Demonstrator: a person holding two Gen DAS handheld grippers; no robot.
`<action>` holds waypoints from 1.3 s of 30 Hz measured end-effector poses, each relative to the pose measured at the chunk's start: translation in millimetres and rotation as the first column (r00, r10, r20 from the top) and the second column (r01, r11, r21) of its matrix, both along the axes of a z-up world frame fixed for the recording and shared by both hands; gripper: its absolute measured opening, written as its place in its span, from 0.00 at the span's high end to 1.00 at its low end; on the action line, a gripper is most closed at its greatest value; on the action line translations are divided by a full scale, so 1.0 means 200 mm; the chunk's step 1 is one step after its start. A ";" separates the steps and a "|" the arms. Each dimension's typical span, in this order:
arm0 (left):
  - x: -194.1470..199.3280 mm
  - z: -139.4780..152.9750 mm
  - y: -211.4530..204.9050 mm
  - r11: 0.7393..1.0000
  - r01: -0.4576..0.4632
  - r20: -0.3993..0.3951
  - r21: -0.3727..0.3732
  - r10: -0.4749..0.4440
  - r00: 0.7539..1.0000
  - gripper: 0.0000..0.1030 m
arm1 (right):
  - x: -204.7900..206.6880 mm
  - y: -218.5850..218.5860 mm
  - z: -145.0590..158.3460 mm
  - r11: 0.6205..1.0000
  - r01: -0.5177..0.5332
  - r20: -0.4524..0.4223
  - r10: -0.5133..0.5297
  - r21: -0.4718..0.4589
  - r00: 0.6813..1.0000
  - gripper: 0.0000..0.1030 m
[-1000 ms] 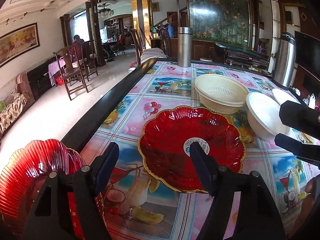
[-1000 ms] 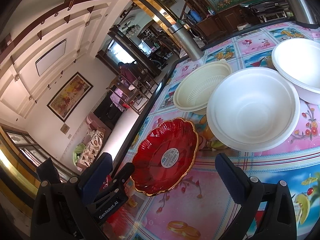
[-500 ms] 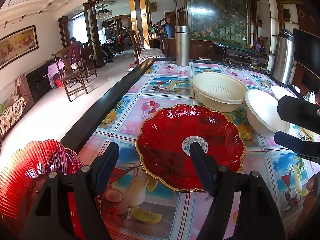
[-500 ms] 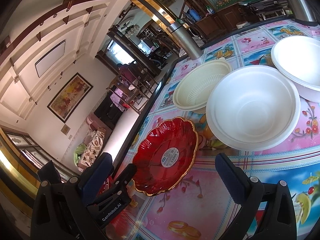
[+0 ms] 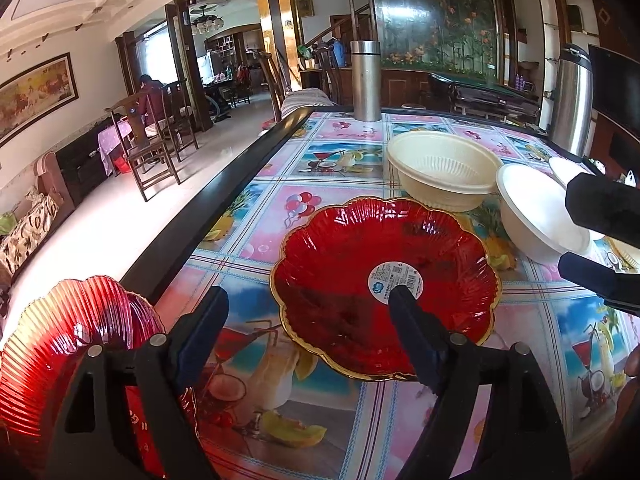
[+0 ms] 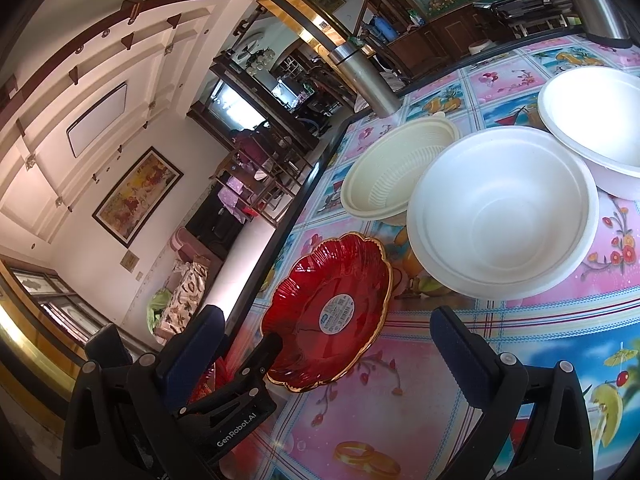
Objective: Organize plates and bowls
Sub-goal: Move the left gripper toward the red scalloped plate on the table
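A red fluted plate with a gold rim and a round sticker [image 5: 384, 280] lies on the table just ahead of my left gripper [image 5: 308, 312], which is open and empty; the plate also shows in the right wrist view [image 6: 332, 312]. A second red plate [image 5: 60, 344] sits at the table's near left corner, under the left finger. My right gripper [image 6: 324, 340] is open and empty, above the table near the first plate; it shows in the left view [image 5: 600, 240]. A white bowl [image 6: 500, 208], another white bowl [image 6: 600, 124] and a cream ribbed bowl [image 6: 396, 172] stand beyond.
A steel flask [image 5: 365, 80] stands at the table's far edge and a large steel thermos [image 5: 570, 100] at the far right. The table's black edge [image 5: 224, 188] runs along the left, with floor and wooden chairs [image 5: 144, 136] beyond. My left gripper appears in the right view [image 6: 240, 384].
My left gripper has moved slightly forward and lower towards the red plate. The right gripper has barely shifted. Both stay open; nothing was picked up.
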State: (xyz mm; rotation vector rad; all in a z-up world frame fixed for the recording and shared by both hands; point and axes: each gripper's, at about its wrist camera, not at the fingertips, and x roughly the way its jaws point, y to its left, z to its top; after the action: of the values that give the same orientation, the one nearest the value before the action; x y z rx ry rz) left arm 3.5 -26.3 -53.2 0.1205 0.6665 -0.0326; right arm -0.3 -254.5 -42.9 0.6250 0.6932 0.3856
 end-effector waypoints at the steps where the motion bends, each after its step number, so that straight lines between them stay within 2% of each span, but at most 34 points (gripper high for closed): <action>1: 0.00 0.00 0.00 1.000 -0.003 -0.002 0.001 0.003 1.000 0.19 | 0.00 0.00 0.00 1.000 0.000 0.000 0.000 0.000 1.000 0.01; 15: 0.01 -0.01 0.00 0.999 -0.024 -0.032 0.022 0.025 0.999 0.16 | 0.01 0.00 -0.02 1.000 0.002 -0.020 -0.001 0.012 1.000 0.01; 35: 0.02 -0.02 0.01 1.000 -0.010 -0.069 0.002 0.010 0.998 0.16 | 0.01 0.00 -0.03 1.000 0.002 -0.032 -0.001 0.026 0.999 0.01; 39: 0.02 0.02 0.00 0.999 0.033 -0.128 -0.032 -0.036 0.991 0.16 | 0.02 -0.01 -0.03 0.999 0.001 -0.035 0.000 0.047 0.999 0.01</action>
State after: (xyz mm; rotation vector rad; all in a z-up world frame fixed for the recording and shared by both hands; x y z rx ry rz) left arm 7.3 -26.6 -49.3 0.1021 0.7919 -0.0839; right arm 4.2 -257.3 -49.1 0.6781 0.7194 0.3921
